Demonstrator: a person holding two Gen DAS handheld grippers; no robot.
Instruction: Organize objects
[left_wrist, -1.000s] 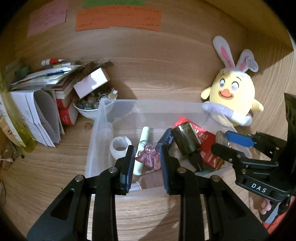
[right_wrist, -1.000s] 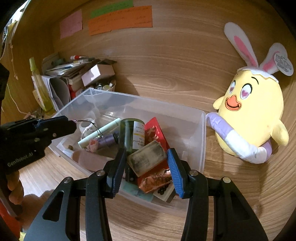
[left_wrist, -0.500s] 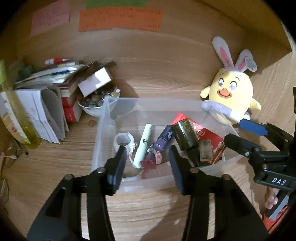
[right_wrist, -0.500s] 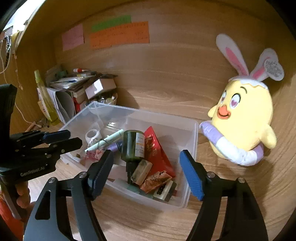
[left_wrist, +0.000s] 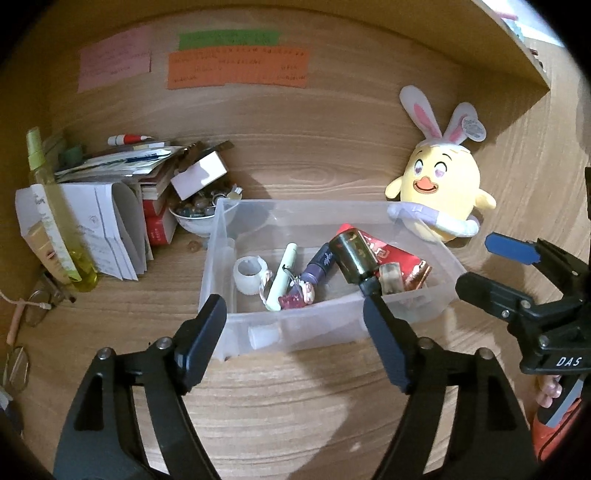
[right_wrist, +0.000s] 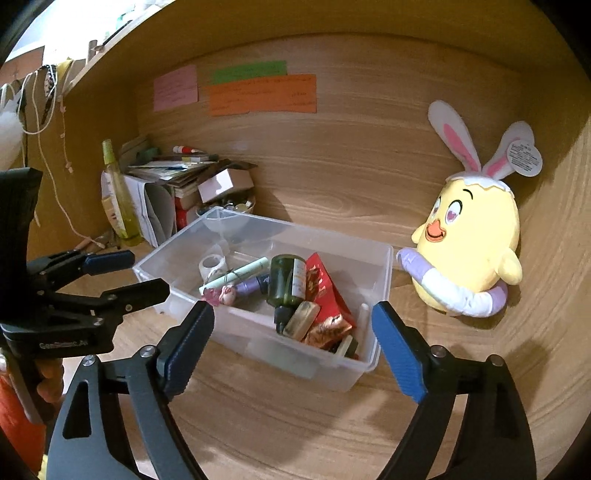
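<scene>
A clear plastic bin (left_wrist: 295, 334) (right_wrist: 255, 230) stands on the wooden desk. In it lie a pink keychain charm (left_wrist: 295, 295) (right_wrist: 219, 294), a pale green tube (left_wrist: 282, 275), a purple tube (left_wrist: 321, 264), a white tape roll (left_wrist: 249, 275), a dark green bottle (left_wrist: 354, 254) (right_wrist: 290, 280), a small brown block (right_wrist: 301, 317) and red packets (left_wrist: 391, 251) (right_wrist: 325, 284). My left gripper (left_wrist: 295, 341) (right_wrist: 127, 275) is open and empty in front of the bin. My right gripper (right_wrist: 293, 341) (left_wrist: 487, 266) is open and empty, at the bin's near right.
A yellow bunny-eared plush (left_wrist: 439, 195) (right_wrist: 472, 254) leans on the back wall right of the bin. Left of it stand a bowl of small items (left_wrist: 199, 218), papers and boxes (left_wrist: 122, 192) and a yellow spray bottle (left_wrist: 55, 210). Sticky notes (left_wrist: 236, 66) hang on the wall.
The left gripper let the pink charm go into the bin. The right gripper let go of the brown block. Both opened wide and pulled back from the bin.
</scene>
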